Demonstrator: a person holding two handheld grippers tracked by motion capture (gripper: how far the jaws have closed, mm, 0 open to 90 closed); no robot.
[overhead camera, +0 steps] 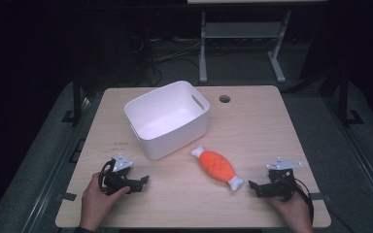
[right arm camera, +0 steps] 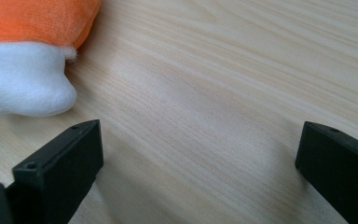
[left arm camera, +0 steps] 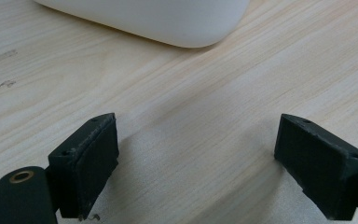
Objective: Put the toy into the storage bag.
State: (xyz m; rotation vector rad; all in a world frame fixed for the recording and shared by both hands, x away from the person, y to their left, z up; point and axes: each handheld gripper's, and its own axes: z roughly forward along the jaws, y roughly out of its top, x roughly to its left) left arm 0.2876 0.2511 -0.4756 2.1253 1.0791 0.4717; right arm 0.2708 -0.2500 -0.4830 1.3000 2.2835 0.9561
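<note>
High view white bin [overhead camera: 167, 119], right gripper view plush toy [right arm camera: 32, 56] edge

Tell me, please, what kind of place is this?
Probably a lab or recording room. A bare wooden table holds just a white bin and a plush toy, dark surroundings, and another desk frame behind.
</note>
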